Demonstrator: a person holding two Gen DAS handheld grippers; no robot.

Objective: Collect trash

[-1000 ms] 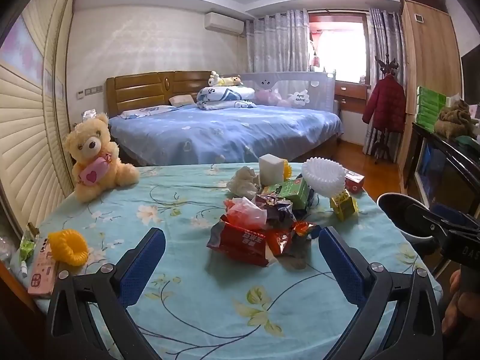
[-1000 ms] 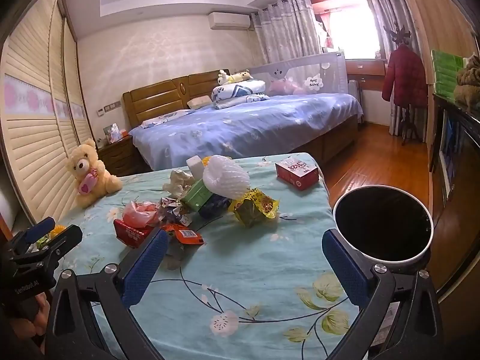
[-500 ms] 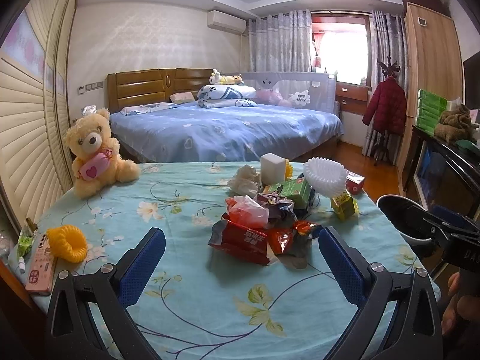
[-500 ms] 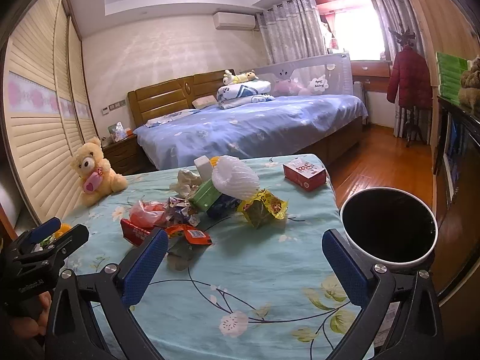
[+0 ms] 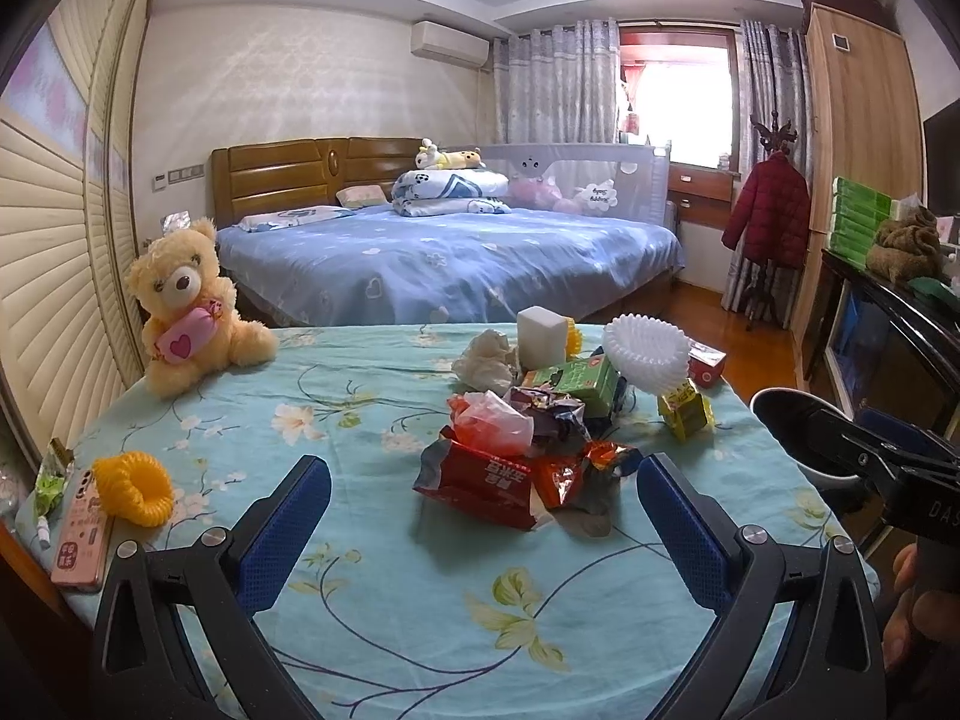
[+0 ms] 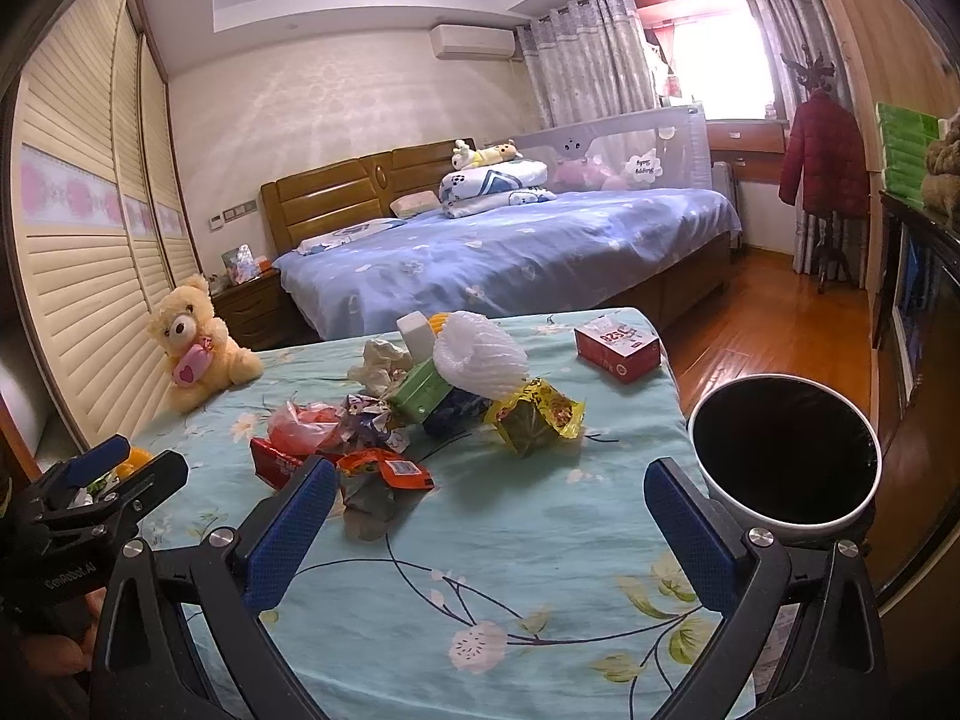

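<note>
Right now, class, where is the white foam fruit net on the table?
The white foam fruit net sits at the far side of the trash pile, leaning on the green carton, above the yellow wrapper.

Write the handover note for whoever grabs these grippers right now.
Left hand-held gripper: open, empty, hovering over the table's near edge, facing the trash pile.
Right hand-held gripper: open, empty, also over the near edge.
Trash bin: off the table's right edge, dark inside, contents not visible.
Trash: red snack bag, orange wrapper, green carton, white foam net, yellow packet, crumpled tissue, and red box apart.
Done: nothing visibly collected.
Left: everything. The teddy bear and phone are likely keepers.
</note>
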